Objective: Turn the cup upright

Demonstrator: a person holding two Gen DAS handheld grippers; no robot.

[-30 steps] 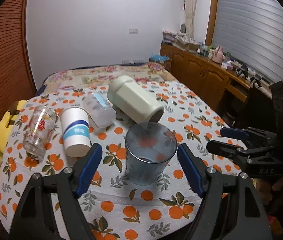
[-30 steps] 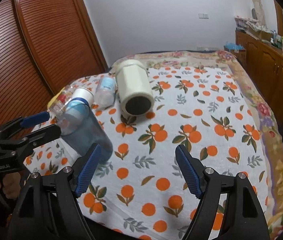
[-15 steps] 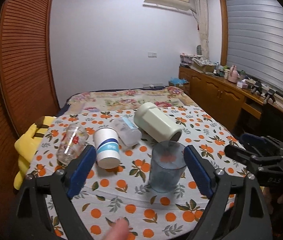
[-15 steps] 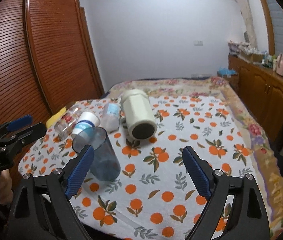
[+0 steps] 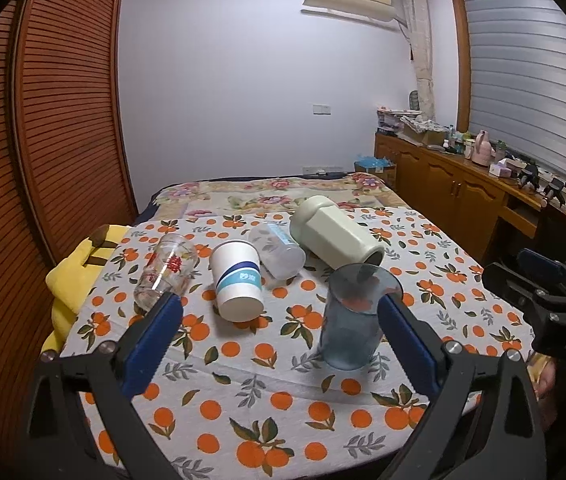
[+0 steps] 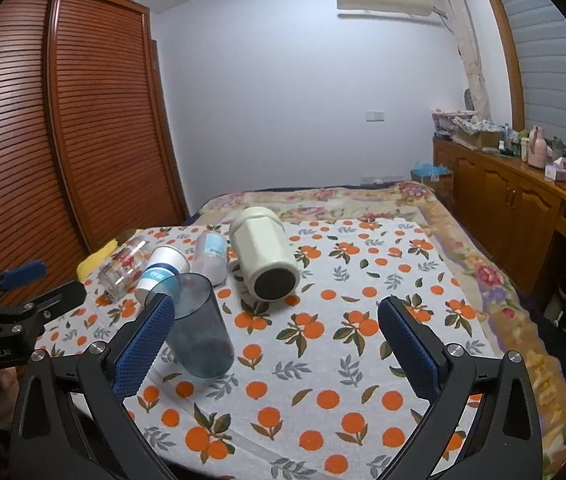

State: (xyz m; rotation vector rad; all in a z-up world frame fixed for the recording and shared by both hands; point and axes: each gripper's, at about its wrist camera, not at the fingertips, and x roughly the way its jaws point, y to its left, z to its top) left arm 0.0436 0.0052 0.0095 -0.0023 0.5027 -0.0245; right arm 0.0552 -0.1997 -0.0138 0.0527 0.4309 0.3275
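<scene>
Blue tinted cup (image 5: 357,316) stands upright, mouth up, on the orange-print cloth (image 5: 267,400), center-right of the left wrist frame; in the right wrist view it sits lower left (image 6: 199,326). Left gripper (image 5: 279,344) spread wide, nothing in it; cup shows between its blue pads (image 5: 154,342) but touches neither. Right gripper (image 6: 275,344) also wide, empty, cup partly behind its left pad, contact unclear. Behind the cup, all lying on their sides: cream jar (image 5: 335,236) w/ dark mouth facing the cam, clear plastic cup (image 5: 277,248), white paper cup w/ blue band (image 5: 237,280), printed glass (image 5: 165,272). Wardrobe (image 6: 63,120) fills the upper left of the frame.
</scene>
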